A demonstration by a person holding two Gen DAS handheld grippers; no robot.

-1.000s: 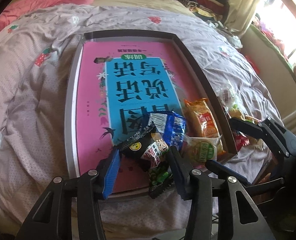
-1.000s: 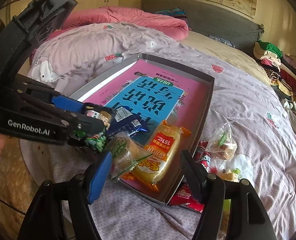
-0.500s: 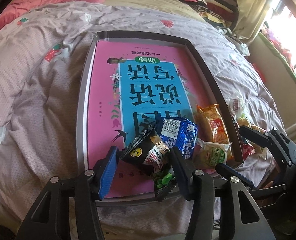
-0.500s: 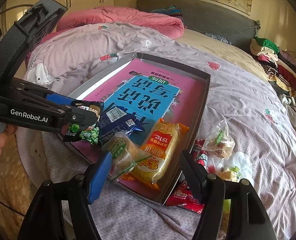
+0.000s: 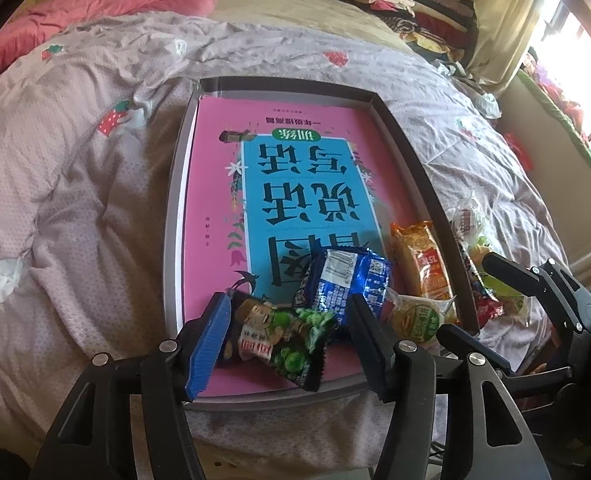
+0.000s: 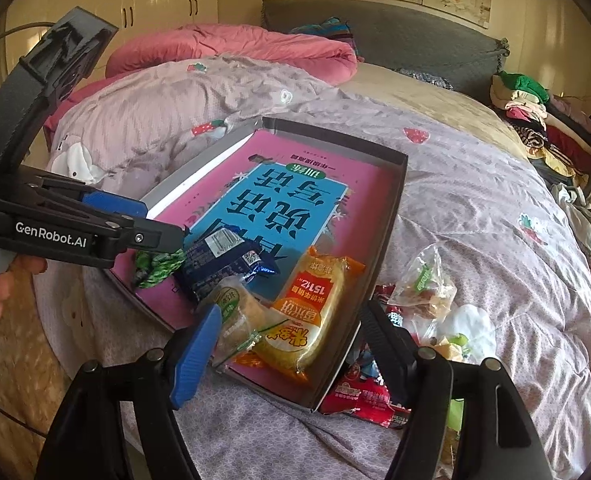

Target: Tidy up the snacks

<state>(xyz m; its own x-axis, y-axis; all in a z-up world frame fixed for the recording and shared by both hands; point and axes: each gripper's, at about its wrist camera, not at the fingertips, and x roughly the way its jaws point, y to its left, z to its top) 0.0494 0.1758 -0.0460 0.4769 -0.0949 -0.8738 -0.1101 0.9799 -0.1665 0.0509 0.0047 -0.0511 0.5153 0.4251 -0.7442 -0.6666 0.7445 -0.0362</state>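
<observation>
I count four snacks in the tray [image 5: 409, 160] already, all crowded at its near end on top of the pink-and-blue book [image 5: 295, 184] that lines it; the green pea packet [image 5: 283, 340] lies flat at about 6 o'clock of the tray in my left view, the blue packet [image 5: 347, 280] just beyond it and touching it, the orange bread packet [image 5: 421, 260] along the tray's 3 o'clock wall, and the round green-label pastry [image 5: 417, 316] at the 5 o'clock corner; my left gripper [image 5: 287, 340] is letting go, its fingers [image 5: 211, 336] spreading either side of the pea packet, which sits between them with a gap showing on the right side, so I judge it released and set down; my right gripper [image 6: 283, 340] is also widening with nothing clamped, its fingers [image 6: 195, 344] straddling the tray's near corner where the pastry and the orange packet lie

What is left, as I judge it, is the loose heap on the quilt [image 6: 475, 208] outside the tray, at 3 o'clock of it in the right view: a red packet [image 6: 359, 396] tucked against the tray's outer wall, a clear bag of sweets [image 6: 423, 284], and a few small pieces I cannot make out; roughly half done, with most of the tray unfilled toward 12 o'clock
</observation>
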